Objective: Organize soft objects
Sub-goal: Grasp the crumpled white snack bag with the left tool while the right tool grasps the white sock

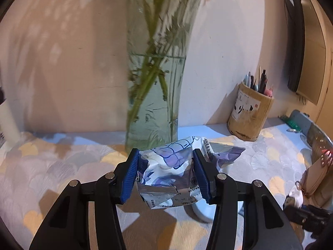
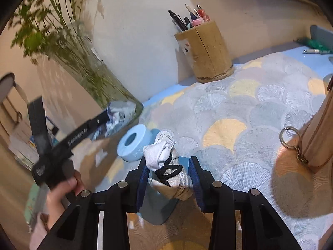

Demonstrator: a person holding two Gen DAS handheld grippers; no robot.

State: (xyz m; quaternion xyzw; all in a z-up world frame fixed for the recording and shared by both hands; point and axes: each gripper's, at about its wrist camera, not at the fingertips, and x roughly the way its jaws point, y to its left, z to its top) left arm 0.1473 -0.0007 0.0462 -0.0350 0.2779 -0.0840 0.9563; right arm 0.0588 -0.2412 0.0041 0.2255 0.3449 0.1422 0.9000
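Note:
My left gripper (image 1: 166,167) is shut on a crumpled white, blue and purple snack packet (image 1: 172,173) and holds it just above the tablecloth, close in front of the glass vase (image 1: 156,95). In the right wrist view the same packet (image 2: 118,118) and the left gripper (image 2: 104,123) show at the left by the vase. My right gripper (image 2: 168,176) is shut on a rolled white sock bundle (image 2: 164,156) tied with a black hair band, held above the cloth.
A light blue tape roll (image 2: 133,143) lies on the patterned tablecloth (image 2: 239,112) just ahead of the right gripper. A bamboo pen holder (image 2: 208,50) stands by the wall. A tan bag with a key ring (image 2: 312,137) is at the right.

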